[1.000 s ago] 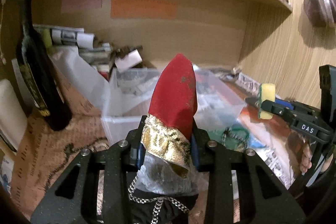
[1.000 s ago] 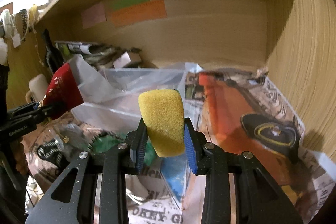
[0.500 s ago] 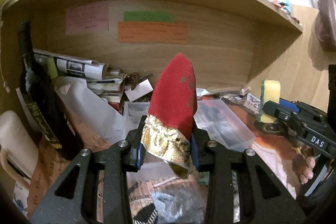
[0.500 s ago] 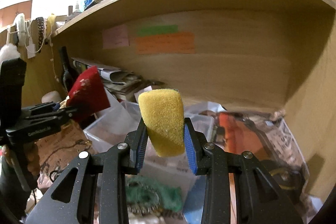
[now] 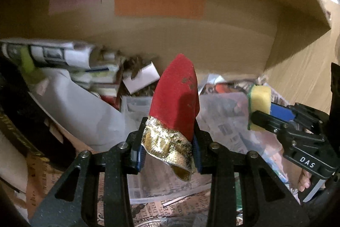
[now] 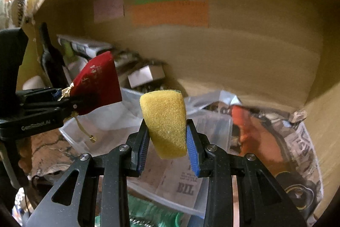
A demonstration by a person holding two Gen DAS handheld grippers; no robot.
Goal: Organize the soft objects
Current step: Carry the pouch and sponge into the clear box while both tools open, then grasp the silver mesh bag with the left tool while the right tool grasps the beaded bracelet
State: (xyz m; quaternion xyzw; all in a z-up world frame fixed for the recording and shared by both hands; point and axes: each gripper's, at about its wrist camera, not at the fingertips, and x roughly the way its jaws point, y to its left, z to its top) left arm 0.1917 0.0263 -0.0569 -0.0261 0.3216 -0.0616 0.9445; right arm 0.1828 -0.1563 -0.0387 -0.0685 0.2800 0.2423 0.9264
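Wooden shelf alcove now fills both views, closer than half a second back, upper shelf edge gone from frame; heavy motion blur on the back clutter, so both tools pushing forward and down toward the shelf floor. Sticky notes on the back panel larger than before.

Clear plastic bin sits below and ahead, newspaper lining the floor to its right. Dark bottle upright at far left, next to rolled papers.

Left gripper pinching red velvet pouch at its gold-trimmed neck, pouch pointing up and forward, in the air over the bin. Gold drawstring hanging loose in the right view. Same grip as a second ago, no slip.

Right gripper squeezing yellow sponge, foam visibly compressed between the blue pads, also airborne, just right of the pouch and slightly ahead. Green scrub layer visible on the far side in the left view.

Likely step: carry-in nearly done, drop into the bin next. Neither item released yet. Risk: drawstring snagging on the bin rim.
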